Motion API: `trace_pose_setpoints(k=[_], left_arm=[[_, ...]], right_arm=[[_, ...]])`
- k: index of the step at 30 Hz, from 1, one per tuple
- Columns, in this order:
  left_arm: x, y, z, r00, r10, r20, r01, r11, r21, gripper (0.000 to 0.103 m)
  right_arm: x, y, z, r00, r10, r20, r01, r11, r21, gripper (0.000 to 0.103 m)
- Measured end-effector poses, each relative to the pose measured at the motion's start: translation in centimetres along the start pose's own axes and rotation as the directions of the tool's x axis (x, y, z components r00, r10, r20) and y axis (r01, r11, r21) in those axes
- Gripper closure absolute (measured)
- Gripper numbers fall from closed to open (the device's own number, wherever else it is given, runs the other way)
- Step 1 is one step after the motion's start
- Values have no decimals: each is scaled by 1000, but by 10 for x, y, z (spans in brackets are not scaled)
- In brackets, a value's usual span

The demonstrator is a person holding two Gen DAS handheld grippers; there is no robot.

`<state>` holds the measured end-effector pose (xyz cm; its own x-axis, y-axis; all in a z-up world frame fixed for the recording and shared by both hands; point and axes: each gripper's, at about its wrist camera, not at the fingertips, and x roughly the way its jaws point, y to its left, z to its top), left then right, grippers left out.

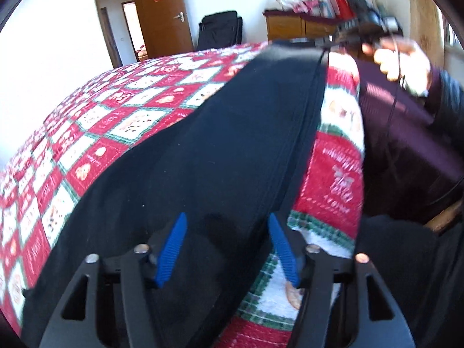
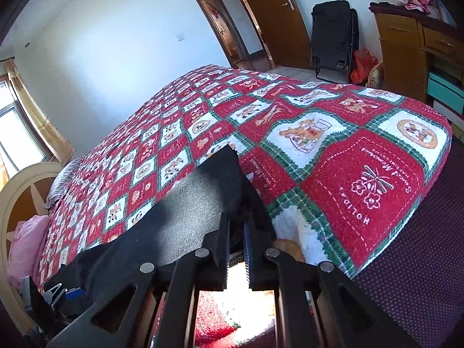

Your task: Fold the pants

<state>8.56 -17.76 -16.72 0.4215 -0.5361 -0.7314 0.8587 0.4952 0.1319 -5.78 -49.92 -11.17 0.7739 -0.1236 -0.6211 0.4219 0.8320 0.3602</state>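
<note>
Right gripper (image 2: 236,232) pinches black pants (image 2: 185,217) on the quilt (image 2: 348,156).

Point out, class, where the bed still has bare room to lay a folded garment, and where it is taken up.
Free: the wide stretch of quilt between the black pants and the bed's far edge, toward the door. Also bare: quilt toward the pillow. Crowded: the near edge, where the pants lie under both grippers.

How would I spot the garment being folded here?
Find the big bed with the red, white and green patchwork quilt. A long black pair of pants lies stretched along its near edge. It is the only plain dark thing on that busy pattern.
</note>
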Motion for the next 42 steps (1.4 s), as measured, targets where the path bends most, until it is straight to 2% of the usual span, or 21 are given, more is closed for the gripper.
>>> trace_pose_setpoints(k=[2, 4, 5, 6, 8, 11, 16, 23, 28, 31, 32, 33, 34, 36, 38, 39, 42], left_arm=[[6, -5, 0, 999, 32, -21, -32, 999, 40, 47], [7, -10, 0, 999, 45, -24, -44, 996, 75, 56], [7, -11, 0, 999, 39, -28, -37, 996, 76, 71], [5, -11, 1, 999, 29, -29, -27, 997, 71, 92], [1, -9, 2, 999, 41, -29, -39, 997, 66, 94], [-6, 0, 3, 1000, 4, -24, -4, 1000, 29, 95], [-21, 17, 5, 995, -96, 23, 98, 991, -93, 96], [-17, 4, -6, 989, -144, 22, 145, 984, -104, 96], [-7, 5, -11, 988, -157, -2, 155, 980, -123, 97], [-8, 2, -13, 987, -162, -6, 160, 979, -123, 90], [-9, 2, -13, 987, -159, -2, 157, 980, -125, 80], [-12, 3, -14, 986, -170, 4, 168, 976, -138, 68], [-14, 4, -15, 985, -170, 13, 171, 975, -145, 63], [-22, 7, -15, 986, -160, 50, 166, 974, -156, 48], [-27, 9, -16, 982, -172, 78, 183, 969, -167, 41], [-26, 10, -16, 982, -171, 76, 182, 968, -171, 41], [-15, 12, -21, 982, -186, 35, 189, 962, -196, 41]], right_arm=[[1, 0, -1, 1000, -1, 1, 1, 1000, -6, 94], [1, 1, -1, 1000, -4, 4, 4, 1000, -13, 94], [1, 2, -1, 1000, -6, 7, 6, 1000, -18, 94], [0, 2, -1, 1000, -12, 13, 12, 1000, -23, 94], [-2, 5, 0, 999, -19, 28, 20, 999, -28, 95], [-6, 8, 2, 999, -9, 49, 10, 1000, -26, 95], [-20, 15, 6, 997, 4, 79, 0, 999, -47, 96], [-27, 10, 0, 997, 4, 71, -1, 999, -46, 96], [-12, -7, -5, 999, -9, 34, 10, 1000, -17, 95], [-13, -15, -5, 999, 16, 34, -17, 1000, 21, 93], [-16, -14, -3, 999, 1, 38, -2, 1000, 21, 90], [-21, -12, -1, 998, -37, 59, 36, 999, 12, 79], [-30, -8, 2, 990, -99, 100, 100, 995, -5, 66], [-41, -4, 8, 980, -129, 153, 133, 991, -12, 57], [-46, 4, 17, 978, -96, 184, 102, 995, -23, 57], [-45, 11, 21, 981, -71, 183, 80, 996, -41, 57], [-30, 33, 27, 991, 46, 126, -33, 994, -100, 57]])
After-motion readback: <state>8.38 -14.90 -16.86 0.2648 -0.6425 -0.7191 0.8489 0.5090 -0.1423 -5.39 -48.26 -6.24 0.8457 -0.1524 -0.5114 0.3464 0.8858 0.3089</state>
